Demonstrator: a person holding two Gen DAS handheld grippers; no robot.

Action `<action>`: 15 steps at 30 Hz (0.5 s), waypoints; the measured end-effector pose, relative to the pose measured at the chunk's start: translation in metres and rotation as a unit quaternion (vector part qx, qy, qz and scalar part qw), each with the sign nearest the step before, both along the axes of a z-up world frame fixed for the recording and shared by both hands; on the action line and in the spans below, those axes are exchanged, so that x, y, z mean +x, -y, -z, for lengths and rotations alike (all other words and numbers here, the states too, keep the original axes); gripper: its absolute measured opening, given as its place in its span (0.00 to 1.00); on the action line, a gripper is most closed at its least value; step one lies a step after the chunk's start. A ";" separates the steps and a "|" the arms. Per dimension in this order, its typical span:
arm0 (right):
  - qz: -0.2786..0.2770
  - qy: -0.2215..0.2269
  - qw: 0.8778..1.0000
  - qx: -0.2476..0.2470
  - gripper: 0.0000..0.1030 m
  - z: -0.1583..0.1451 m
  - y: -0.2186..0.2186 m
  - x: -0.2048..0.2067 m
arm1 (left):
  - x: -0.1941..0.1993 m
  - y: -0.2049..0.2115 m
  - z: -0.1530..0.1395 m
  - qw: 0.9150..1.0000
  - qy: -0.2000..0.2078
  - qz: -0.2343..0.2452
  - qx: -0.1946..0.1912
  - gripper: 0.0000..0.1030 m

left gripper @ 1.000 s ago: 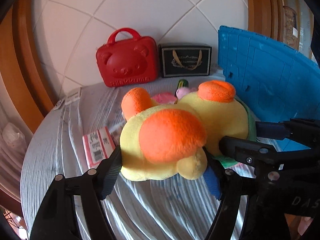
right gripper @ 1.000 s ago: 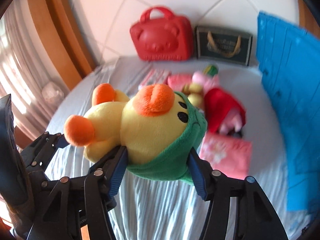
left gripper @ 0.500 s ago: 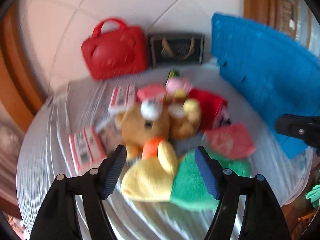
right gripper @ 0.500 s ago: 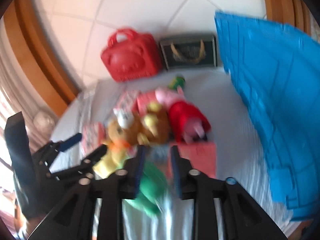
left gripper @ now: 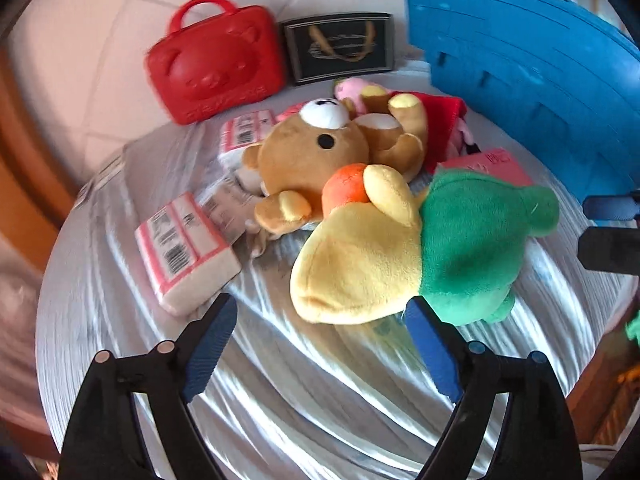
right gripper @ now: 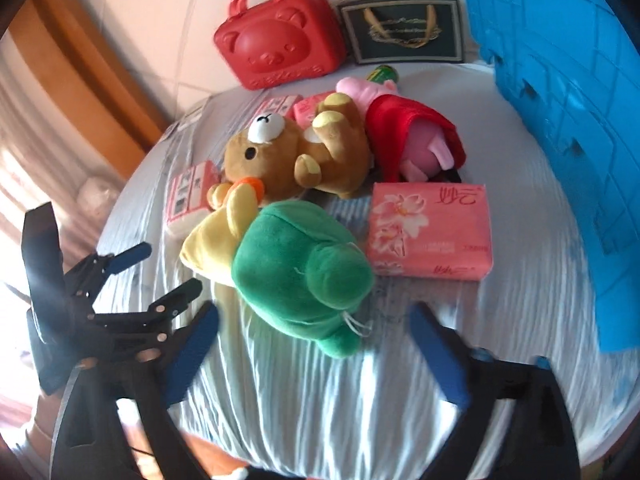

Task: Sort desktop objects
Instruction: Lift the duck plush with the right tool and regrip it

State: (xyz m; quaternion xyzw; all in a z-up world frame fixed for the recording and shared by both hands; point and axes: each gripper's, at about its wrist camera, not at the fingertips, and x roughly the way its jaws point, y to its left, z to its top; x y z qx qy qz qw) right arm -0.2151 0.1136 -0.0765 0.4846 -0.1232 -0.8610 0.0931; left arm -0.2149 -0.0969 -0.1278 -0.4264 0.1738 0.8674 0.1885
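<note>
Both my grippers are off the toy. The left gripper (left gripper: 320, 336) has its jaws spread, just been opening, nothing between the pads; the right gripper (right gripper: 314, 344) also stands wide, jaws just been opening, empty.

The yellow duck plush (left gripper: 360, 260) with its green hood (left gripper: 476, 240) lies on the striped grey cloth (left gripper: 304, 400), just beyond the fingertips in both views. It rests against the brown bear plush (left gripper: 320, 152), its orange foot (left gripper: 346, 188) touching the bear.

The left view shows mostly the duck's yellow body, and the barcode side of a pink-and-white tissue pack (left gripper: 184, 252) close on the left. A second such pack (left gripper: 248, 132) sits behind the bear. My right gripper shows there only as dark parts at the right edge, blurred.

The right view shows mostly the green hood (right gripper: 300, 264) and little yellow. It also shows the full face of the pink flowered tissue pack (right gripper: 430, 232), just right of the duck; the left view catches only its top corner. The pink pig plush in a red dress (right gripper: 408, 132) is plain here, half hidden behind the bear in the other. A green-capped item (right gripper: 384, 74) behind the pig is too small to identify. The left gripper (right gripper: 160, 272) is seen whole at lower left.

Both views show the red bear-face case (left gripper: 216, 64), the black gift bag (left gripper: 340, 48) and the blue crate (left gripper: 520, 72) at the back and right.
</note>
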 end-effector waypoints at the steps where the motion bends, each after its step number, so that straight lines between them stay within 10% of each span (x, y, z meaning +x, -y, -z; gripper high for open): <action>1: 0.019 -0.001 1.000 0.006 1.00 0.002 0.005 0.001 | -0.005 0.002 0.004 1.000 0.004 0.020 -0.005 0.84; 15: 0.140 0.007 0.990 -0.013 1.00 0.062 0.042 -0.041 | -0.036 -0.022 0.043 0.986 0.017 0.167 0.020 0.94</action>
